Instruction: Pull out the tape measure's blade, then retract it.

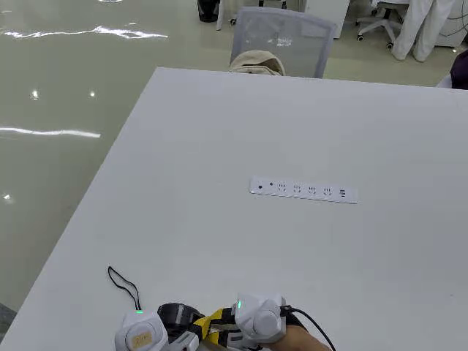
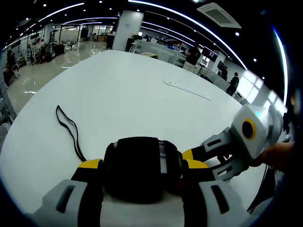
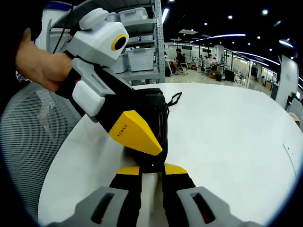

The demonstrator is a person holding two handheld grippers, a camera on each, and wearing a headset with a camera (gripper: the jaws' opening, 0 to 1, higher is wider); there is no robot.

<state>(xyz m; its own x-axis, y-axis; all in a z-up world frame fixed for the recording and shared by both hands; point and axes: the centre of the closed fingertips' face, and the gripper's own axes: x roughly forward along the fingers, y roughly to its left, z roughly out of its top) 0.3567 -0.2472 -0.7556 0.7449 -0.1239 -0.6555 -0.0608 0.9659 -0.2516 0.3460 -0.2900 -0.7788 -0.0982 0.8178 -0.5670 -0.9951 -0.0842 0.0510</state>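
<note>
While left tongs (image 2: 142,166) and right tongs (image 3: 151,169) clench the tape measure (image 3: 154,101), a power strip (image 1: 303,190) lies on the table (image 1: 256,124)

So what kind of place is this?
Probably a big open office or workshop: a white table with a power strip, a mesh chair, and shelves of storage boxes.

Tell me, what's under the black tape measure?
The white table is under the tape measure. Whether they touch cannot be seen: the left gripper's jaws clamp its sides and the right gripper's jaws cover its lower edge.
</note>
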